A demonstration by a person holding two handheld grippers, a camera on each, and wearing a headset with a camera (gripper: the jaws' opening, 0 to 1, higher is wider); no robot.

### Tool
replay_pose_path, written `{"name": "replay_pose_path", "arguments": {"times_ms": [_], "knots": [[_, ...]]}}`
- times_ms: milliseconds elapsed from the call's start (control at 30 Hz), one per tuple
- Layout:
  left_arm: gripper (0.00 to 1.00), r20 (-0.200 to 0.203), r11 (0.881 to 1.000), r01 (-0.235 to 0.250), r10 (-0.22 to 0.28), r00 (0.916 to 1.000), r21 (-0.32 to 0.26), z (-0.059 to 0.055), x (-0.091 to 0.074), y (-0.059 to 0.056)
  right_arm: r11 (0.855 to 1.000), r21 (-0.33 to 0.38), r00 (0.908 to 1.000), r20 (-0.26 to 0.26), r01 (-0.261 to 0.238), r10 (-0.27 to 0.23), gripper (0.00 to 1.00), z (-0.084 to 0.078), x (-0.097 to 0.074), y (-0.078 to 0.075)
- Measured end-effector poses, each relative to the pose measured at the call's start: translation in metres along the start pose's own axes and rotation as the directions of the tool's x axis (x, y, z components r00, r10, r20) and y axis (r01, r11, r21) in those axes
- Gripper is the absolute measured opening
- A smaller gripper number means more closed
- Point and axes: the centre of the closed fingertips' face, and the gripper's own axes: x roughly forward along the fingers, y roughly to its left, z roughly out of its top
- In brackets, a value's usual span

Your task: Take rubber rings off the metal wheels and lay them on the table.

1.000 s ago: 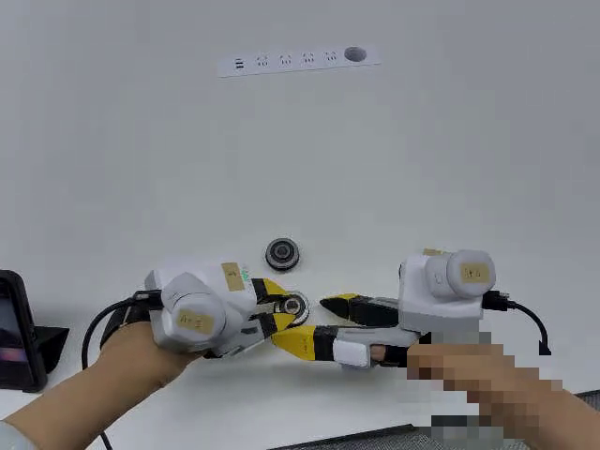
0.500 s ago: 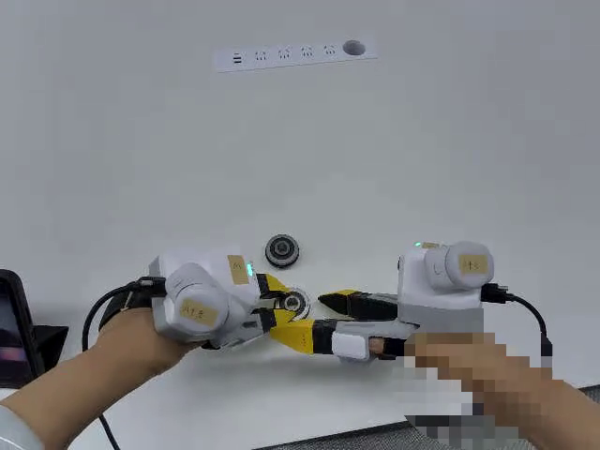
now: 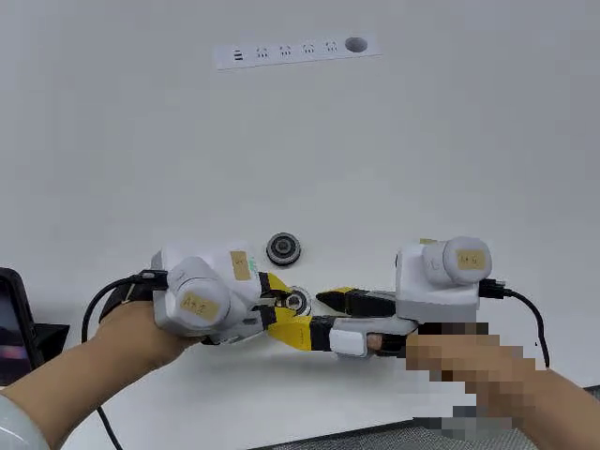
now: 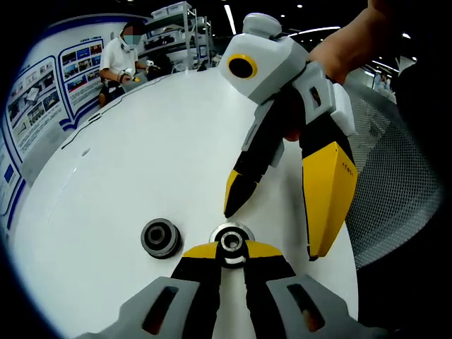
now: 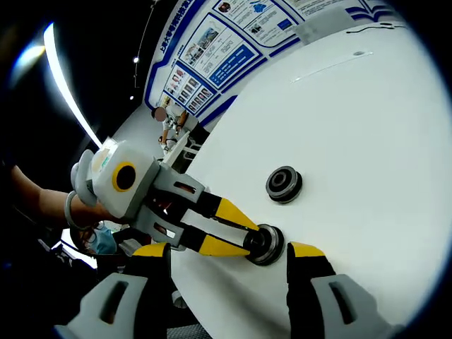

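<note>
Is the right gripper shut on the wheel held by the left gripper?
No, the right gripper stands wide open around the wheel.

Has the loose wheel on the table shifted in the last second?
No. The loose wheel keeps its spot relative to the power strip; only the camera drifted.

The setting is shown to be a laboratory or demonstration hall. A broad white worktable point(image 3: 422, 150) is seen, with a long white power strip point(image 3: 295, 52) laid toward its far side and a dark-screened device point(image 3: 14, 328) stood at its near left. Beyond the table, blue-and-white printed information boards point(image 5: 212, 49) are mounted along the wall, and a person in a white shirt point(image 4: 123, 53) is seen at another pale bench. Above the table, bright strip lights point(image 4: 229, 18) are fixed to a dark ceiling.
</note>
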Motion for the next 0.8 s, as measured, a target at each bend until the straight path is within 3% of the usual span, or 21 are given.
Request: {"name": "replay_pose_path", "arguments": {"times_ms": [167, 800], "knots": [[0.11, 0.002, 1.0, 0.0, 0.0, 1.0, 0.002, 0.0, 0.0, 0.0, 0.999, 0.031, 0.9997, -0.022, -0.008, 0.008, 0.67, 0.001, 0.001, 0.0], [0.11, 0.005, 1.0, 0.0, 0.0, 1.0, -0.005, 0.0, 0.0, 0.0, 1.0, 0.006, 0.9926, -0.118, -0.03, 0.03, 0.68, 0.002, 0.015, 0.0]]}}
